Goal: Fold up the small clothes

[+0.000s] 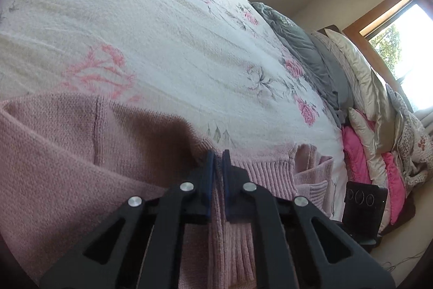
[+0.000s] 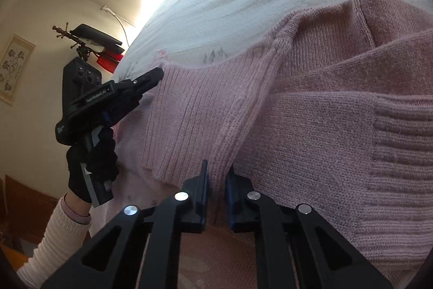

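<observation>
Two grippers were on one pink sweater [image 1: 81, 153], so I judged this a mid-fold step, hem in hand, sleeves already laid across.

Left wrist view: my left gripper [image 1: 218, 153] was pinched on the ribbed hem, knit running between the pads. The sweater lay at the near edge of the floral bedspread [image 1: 162, 31]. Pillows [image 1: 360, 88] were piled at the far side, a window [image 1: 400, 45] beyond.

Right wrist view: my right gripper [image 2: 218, 172] was clamped on a fold of the same hem. My gloved hand [image 2: 92, 169] held the left gripper at the hem's other corner. Next move probably needed both lifted together, hem carried level toward the collar, released evenly. A framed picture [image 2: 16, 67] hung on the wall.
</observation>
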`<state>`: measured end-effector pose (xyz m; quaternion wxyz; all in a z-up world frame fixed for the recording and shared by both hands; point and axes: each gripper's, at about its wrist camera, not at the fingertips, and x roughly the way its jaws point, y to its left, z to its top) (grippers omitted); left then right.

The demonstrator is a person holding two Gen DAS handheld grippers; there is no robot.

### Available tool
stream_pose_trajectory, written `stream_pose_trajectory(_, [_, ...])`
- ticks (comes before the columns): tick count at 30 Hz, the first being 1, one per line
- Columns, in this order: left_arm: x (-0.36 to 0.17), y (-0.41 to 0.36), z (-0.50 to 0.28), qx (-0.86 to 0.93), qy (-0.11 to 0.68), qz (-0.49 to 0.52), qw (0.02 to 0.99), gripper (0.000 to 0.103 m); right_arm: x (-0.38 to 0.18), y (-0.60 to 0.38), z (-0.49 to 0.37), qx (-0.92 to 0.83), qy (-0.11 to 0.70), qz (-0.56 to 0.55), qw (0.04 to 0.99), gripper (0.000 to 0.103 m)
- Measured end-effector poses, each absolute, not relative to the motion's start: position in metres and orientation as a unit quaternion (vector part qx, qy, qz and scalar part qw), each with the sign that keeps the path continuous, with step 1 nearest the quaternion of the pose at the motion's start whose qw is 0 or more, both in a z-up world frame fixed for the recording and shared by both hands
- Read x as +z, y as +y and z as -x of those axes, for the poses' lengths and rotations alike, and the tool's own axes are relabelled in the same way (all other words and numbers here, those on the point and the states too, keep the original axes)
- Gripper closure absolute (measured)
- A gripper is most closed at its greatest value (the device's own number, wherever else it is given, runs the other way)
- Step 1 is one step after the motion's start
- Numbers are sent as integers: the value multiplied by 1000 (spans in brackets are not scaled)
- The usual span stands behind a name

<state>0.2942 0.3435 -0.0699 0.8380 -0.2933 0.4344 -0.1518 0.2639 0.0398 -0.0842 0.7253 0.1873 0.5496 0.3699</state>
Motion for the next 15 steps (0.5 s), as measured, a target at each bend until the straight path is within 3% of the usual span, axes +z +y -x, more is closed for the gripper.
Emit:
stream_pose_trajectory(6, [-85, 351, -288, -143, 470, 274, 827, 103, -90, 38, -265, 342, 562, -161, 735, 91])
stream_pose_trajectory(7, [-84, 354, -279, -146, 466, 282, 826, 103, -88, 37, -264, 342, 562, -163, 735, 87])
stream_pose_trajectory(9, [-80, 358, -258, -159, 461, 297, 821, 78, -81, 34, -257, 349, 552, -160, 740, 78])
stream_pose_trajectory(11, [-76, 352, -238, -162, 461, 287, 824, 68, -74, 31, -248, 351, 548, -154, 743, 72])
stream_pose_trajectory(15, [-81, 329, -215, -184, 485, 266, 813, 66, -73, 36, -240, 345, 557, -138, 743, 76])
